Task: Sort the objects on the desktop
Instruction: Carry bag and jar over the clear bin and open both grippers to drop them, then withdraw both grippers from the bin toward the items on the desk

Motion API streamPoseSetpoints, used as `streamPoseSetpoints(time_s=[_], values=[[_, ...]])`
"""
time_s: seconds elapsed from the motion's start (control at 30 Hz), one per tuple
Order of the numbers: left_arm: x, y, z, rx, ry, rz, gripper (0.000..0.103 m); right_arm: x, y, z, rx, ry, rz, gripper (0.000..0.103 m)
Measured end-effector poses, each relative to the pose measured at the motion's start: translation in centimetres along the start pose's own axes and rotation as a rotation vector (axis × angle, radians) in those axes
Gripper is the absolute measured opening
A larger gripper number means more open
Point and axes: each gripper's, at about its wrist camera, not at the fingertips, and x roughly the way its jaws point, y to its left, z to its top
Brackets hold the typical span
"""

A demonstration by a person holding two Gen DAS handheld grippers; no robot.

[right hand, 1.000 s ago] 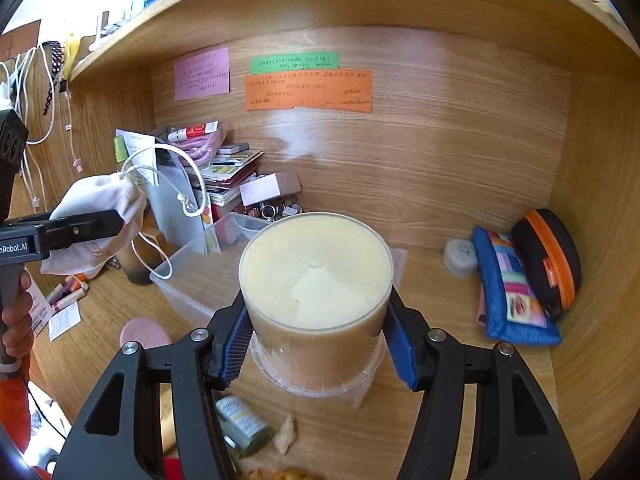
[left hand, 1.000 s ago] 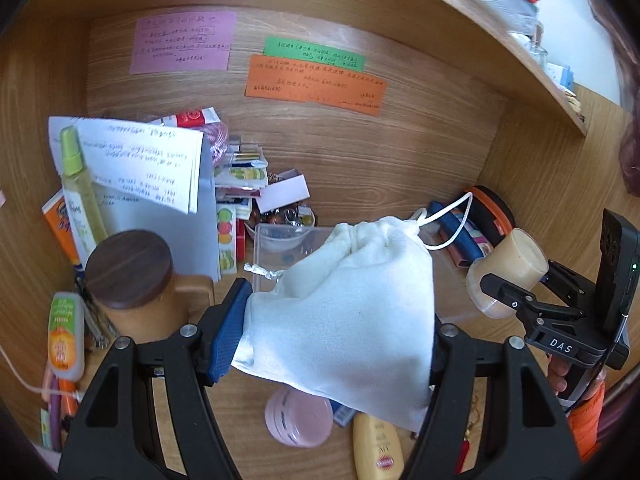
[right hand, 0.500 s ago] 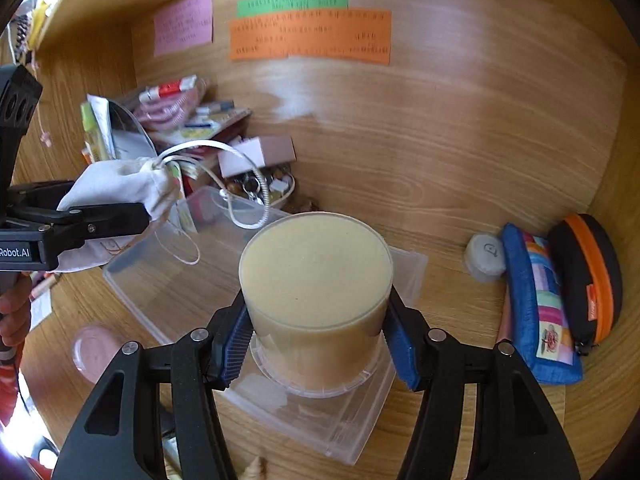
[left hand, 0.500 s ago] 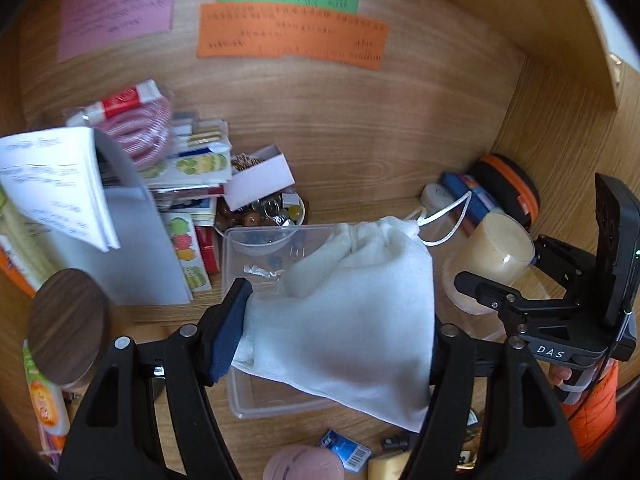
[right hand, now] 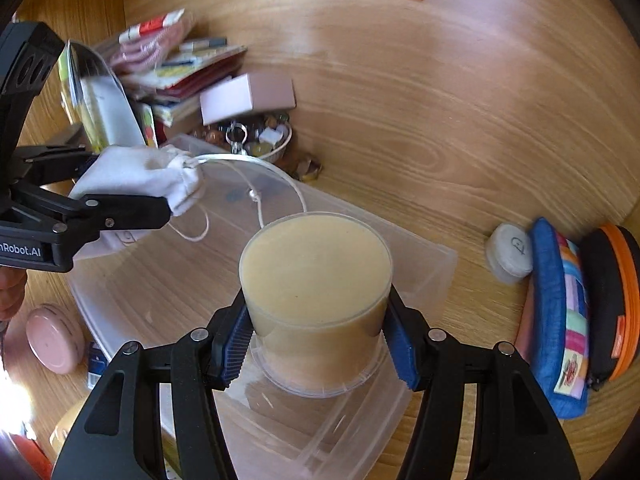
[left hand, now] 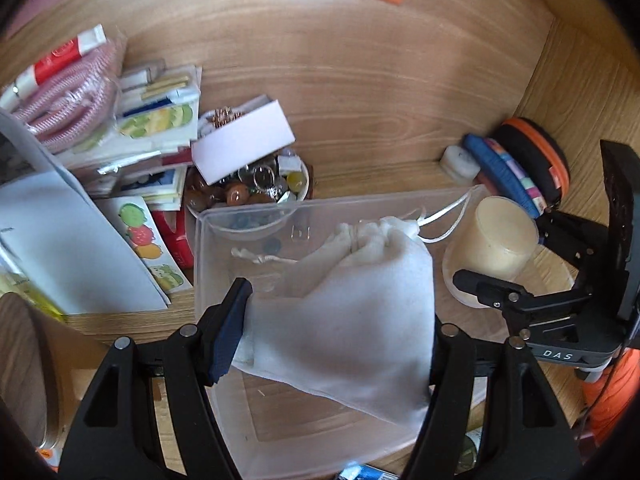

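My left gripper (left hand: 332, 344) is shut on a white drawstring pouch (left hand: 352, 312), held over the clear plastic bin (left hand: 216, 252) on the wooden desk; its cords trail to the right. The same pouch (right hand: 140, 178) and left gripper (right hand: 124, 184) show at the left of the right wrist view. My right gripper (right hand: 318, 344) is shut on a cream-coloured round tub (right hand: 316, 280) with a clear rim, hovering above the bin's (right hand: 424, 256) right half. In the left wrist view that tub (left hand: 492, 244) hangs just right of the pouch.
A bowl of beads and rings (left hand: 248, 192) with a white card box (left hand: 240, 144) stands behind the bin, beside stacked booklets (left hand: 156, 120) and papers (left hand: 60, 240). Blue (right hand: 560, 320) and black-orange (right hand: 608, 300) pouches and a small white jar (right hand: 510, 252) lie at right. A pink disc (right hand: 52, 338) lies left.
Both grippers have moved forward and down toward the clear bin, each keeping its load. The bin now fills the lower part of both views; the wooden-lidded jar has slid off left.
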Motion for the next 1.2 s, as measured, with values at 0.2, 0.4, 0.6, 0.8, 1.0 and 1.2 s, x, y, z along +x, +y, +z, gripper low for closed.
streamPoseSetpoints(time_s=[0.2, 0.4, 0.6, 0.8, 1.0, 1.2], values=[[1.6, 0.4, 0.0, 0.008, 0.052, 0.0, 0.068, 1.9, 0.3, 0.8, -0.067, 0.089, -0.002, 0.056], [2.1, 0.0, 0.0, 0.042, 0.058, 0.014, 0.068, 2.8, 1.0, 1.2, -0.129, 0.138, -0.01, 0.052], [3.0, -0.5, 0.1, 0.07, 0.07, 0.026, 0.068, 2.0, 2.2, 2.2, -0.195, 0.142, -0.047, 0.048], [3.0, -0.6, 0.0, 0.064, 0.076, 0.025, 0.068, 0.8, 2.1, 2.4, -0.188, 0.13, -0.055, 0.049], [1.1, -0.9, 0.0, 0.07, 0.048, 0.036, 0.069, -1.5, 1.6, 2.5, -0.145, 0.097, -0.065, 0.052], [-2.0, -1.4, -0.4, 0.078, -0.002, 0.058, 0.078, -3.7, 2.6, 1.4, -0.127, 0.05, -0.086, 0.065]])
